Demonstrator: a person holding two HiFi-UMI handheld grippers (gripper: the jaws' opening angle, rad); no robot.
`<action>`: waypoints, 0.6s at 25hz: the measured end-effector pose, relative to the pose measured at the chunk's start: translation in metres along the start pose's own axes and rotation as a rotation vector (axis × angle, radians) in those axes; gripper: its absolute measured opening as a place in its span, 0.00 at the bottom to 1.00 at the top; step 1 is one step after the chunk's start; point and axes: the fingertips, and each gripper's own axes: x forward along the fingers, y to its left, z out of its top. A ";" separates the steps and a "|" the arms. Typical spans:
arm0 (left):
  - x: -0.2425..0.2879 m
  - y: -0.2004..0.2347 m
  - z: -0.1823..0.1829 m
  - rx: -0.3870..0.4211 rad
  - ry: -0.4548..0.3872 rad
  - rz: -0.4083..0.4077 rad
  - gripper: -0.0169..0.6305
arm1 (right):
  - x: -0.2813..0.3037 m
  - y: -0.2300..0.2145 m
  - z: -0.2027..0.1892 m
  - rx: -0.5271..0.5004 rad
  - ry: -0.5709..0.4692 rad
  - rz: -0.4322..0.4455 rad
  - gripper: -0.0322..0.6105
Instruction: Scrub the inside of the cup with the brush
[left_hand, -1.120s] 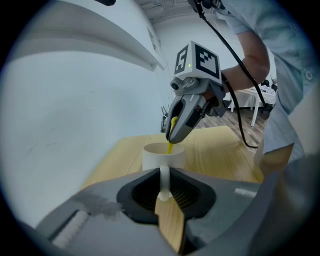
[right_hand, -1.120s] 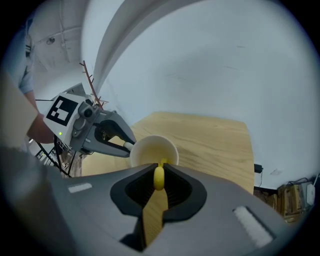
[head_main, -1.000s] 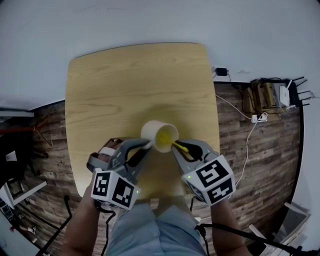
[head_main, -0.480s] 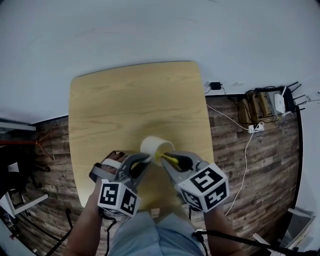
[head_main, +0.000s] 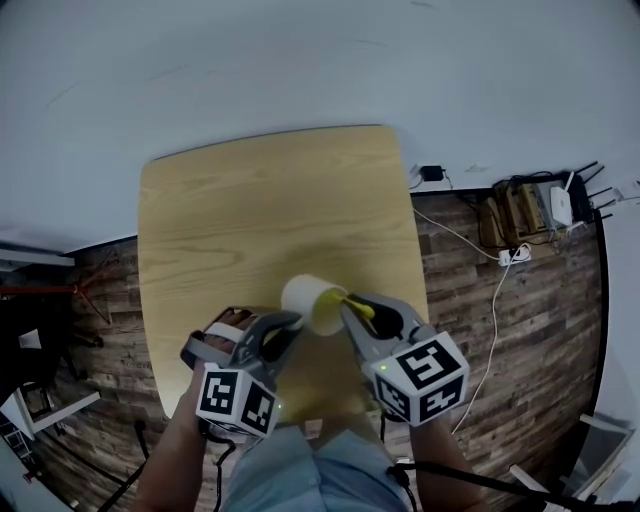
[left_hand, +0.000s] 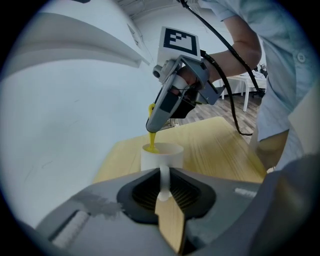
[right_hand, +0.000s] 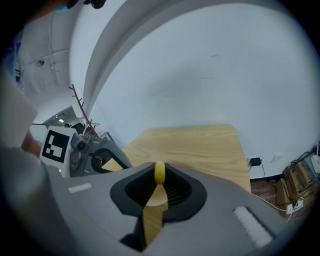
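My left tongs (left_hand: 164, 186) are clenched on the cup's thin white handle (left_hand: 164, 177), which stands edge-on between the two dark ribbed pads, and just beyond it is the white cup (left_hand: 161, 157) itself, its mouth open to the other hand. My right tongs (right_hand: 159, 174) are clamped on the yellow brush (left_hand: 150, 144). In the right gripper view the rounded yellow end of its handle sits pinched between the pads, and from the left gripper view the stem runs down out of the grey tips into the mouth of the cup, where a patch of yellow shows against the inner wall. From the head view the cup leans with its mouth turned toward the right tongs, over the near half of the light wooden tabletop (head_main: 260, 205) (I cannot tell whether its base touches the wood). The two tongs come in at the cup from either side, each carrying its cube of black-and-white square markers close to my body, with my forearms and pale blue clothing at the bottom edge. The tabletop beyond the cup is bare, with a white wall past its far edge. A dark plank floor (head_main: 470, 330) lies around it, and off to the right there are white cables (head_main: 490, 240) and a small cluster of boxes (head_main: 535, 205).
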 end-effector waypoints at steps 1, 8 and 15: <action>0.000 0.000 0.000 -0.008 -0.002 0.002 0.14 | -0.001 -0.002 -0.003 0.004 0.002 -0.006 0.11; 0.003 0.000 0.004 -0.041 -0.001 0.027 0.14 | -0.010 -0.004 -0.036 0.028 0.060 -0.030 0.11; 0.005 0.002 0.004 -0.026 0.009 0.046 0.14 | -0.010 0.015 -0.041 0.053 0.074 -0.005 0.11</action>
